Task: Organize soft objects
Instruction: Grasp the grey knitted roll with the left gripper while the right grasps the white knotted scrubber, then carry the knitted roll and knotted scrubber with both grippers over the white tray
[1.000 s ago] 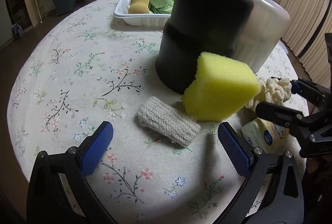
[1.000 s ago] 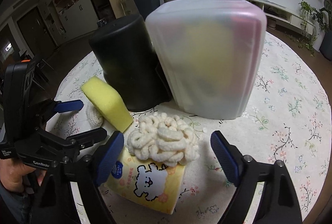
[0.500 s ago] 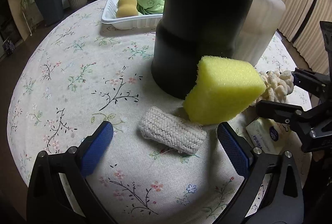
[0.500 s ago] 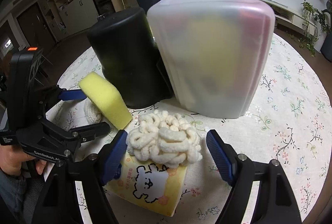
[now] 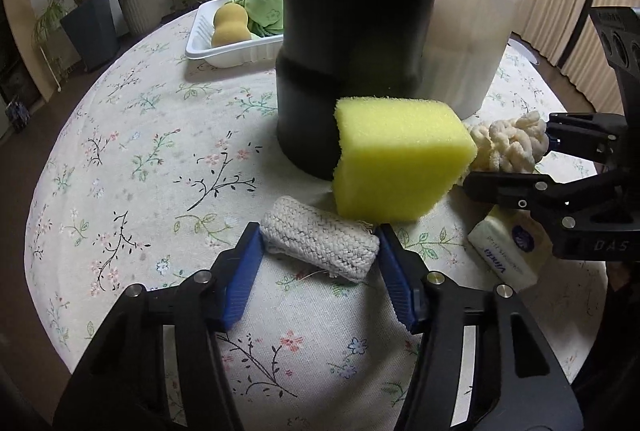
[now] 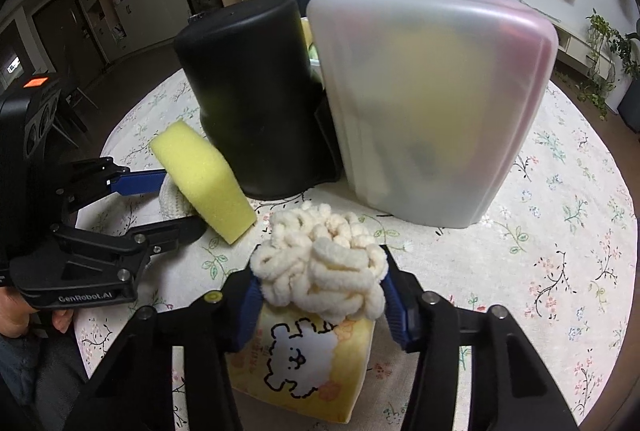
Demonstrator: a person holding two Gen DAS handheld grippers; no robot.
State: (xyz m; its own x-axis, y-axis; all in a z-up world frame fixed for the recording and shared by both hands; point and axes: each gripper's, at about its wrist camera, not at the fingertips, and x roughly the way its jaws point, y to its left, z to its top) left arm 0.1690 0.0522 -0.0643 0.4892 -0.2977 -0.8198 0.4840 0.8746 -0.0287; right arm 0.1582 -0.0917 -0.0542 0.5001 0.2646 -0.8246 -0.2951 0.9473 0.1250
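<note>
Trouble first, from the biggest thing down: the black bin (image 5: pixel 352 71) and the frosted bin (image 6: pixel 432 99) stand upside down on the worktop (image 5: pixel 132 159), just behind both grasps, so a careless lift could bump either. The sponge (image 5: pixel 396 163) leans on the black bin, its lower edge close over the knit roll (image 5: pixel 320 243); pulling the roll out could topple it. The yarn bundle (image 6: pixel 324 267) sits atop a tissue pack (image 6: pixel 304 363) (loose loops, easily snagged), and the pack might drag along.

The left tongs (image 5: pixel 320 257) have just been closing and now pinch the roll by its two ends; its long axis runs across the left view, dipping slightly rightward. The right tongs (image 6: pixel 320 291) have likewise just closed, seemingly squeezing the bundle's sides, though the loops hide the pads; the bundle is a lump, somewhat wider than deep.
</note>
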